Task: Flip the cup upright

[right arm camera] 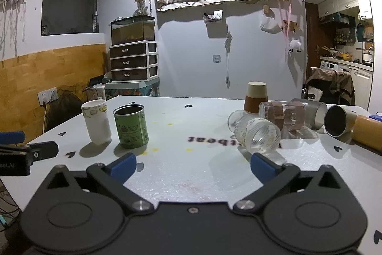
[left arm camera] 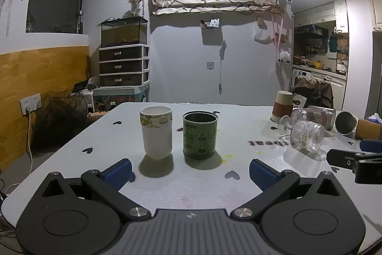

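A white cup [left arm camera: 156,132] and a green tin [left arm camera: 200,134] stand upright on the white table [left arm camera: 191,185], just beyond my open, empty left gripper [left arm camera: 190,173]. They also show in the right wrist view, the cup [right arm camera: 96,120] and the tin [right arm camera: 131,126] at left. A ribbed glass goblet [right arm camera: 257,134] lies on its side just past my open, empty right gripper [right arm camera: 193,166], near its right finger. It also shows in the left wrist view [left arm camera: 305,134].
Behind the goblet lie a clear glass with a brown band [right arm camera: 283,117], a steel cup [right arm camera: 336,120] and an orange tube [right arm camera: 367,133]. A brown-and-beige cup [right arm camera: 256,97] stands upside down. The right gripper's tip shows in the left view [left arm camera: 353,160].
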`<state>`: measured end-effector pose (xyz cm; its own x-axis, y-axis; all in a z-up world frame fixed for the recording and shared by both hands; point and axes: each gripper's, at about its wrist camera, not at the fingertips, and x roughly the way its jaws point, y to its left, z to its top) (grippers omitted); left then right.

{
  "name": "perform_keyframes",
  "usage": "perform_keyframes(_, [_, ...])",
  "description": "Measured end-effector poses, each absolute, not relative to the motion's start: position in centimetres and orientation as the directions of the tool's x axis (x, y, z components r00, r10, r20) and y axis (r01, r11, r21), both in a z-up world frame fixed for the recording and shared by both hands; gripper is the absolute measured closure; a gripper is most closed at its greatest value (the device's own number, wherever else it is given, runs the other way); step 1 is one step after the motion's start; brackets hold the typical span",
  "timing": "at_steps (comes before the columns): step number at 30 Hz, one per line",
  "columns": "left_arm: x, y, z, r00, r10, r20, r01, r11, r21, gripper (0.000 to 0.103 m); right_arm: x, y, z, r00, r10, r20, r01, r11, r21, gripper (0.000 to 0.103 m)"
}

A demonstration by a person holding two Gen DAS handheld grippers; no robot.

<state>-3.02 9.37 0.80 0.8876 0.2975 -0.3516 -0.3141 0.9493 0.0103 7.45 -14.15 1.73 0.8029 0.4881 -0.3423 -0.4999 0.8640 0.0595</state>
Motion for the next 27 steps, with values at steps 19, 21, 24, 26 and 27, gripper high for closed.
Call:
perform_keyframes(19, [-3.2,9.2,1.1,0.891,0.297,-0.344,-0.314,0.949,0.007,0.0,6.4,-14.4,2.2,0.808,0.492,-0.324,-0.505,0.862,0.049,0.0])
perform_keyframes(21, [-3.4,9.3,1.1,0.891,0.302,-0.34,-0.318,0.948,0.008,0.0,6.3,-14.3,2.4,0.808,0.495,-0.32,-0.509,0.859,0.045,0.0])
perform_keyframes(24, [-3.6,9.3,1.0,0.89,0.303,-0.341,-0.321,0.947,0.004,0.0,6.1,-14.1,2.5,0.809,0.497,-0.314,-0.513,0.858,0.038,0.0])
perform_keyframes(26, [-3.7,9.4,1.0,0.89,0.303,-0.341,-0.322,0.947,0.004,0.0,5.9,-14.0,2.5,0.806,0.501,-0.315,-0.517,0.855,0.037,0.0])
perform_keyframes(27, [-3.7,9.4,0.9,0.89,0.304,-0.341,-0.322,0.947,0.004,0.0,5.8,-13.9,2.5,0.805,0.502,-0.316,-0.518,0.854,0.035,0.0])
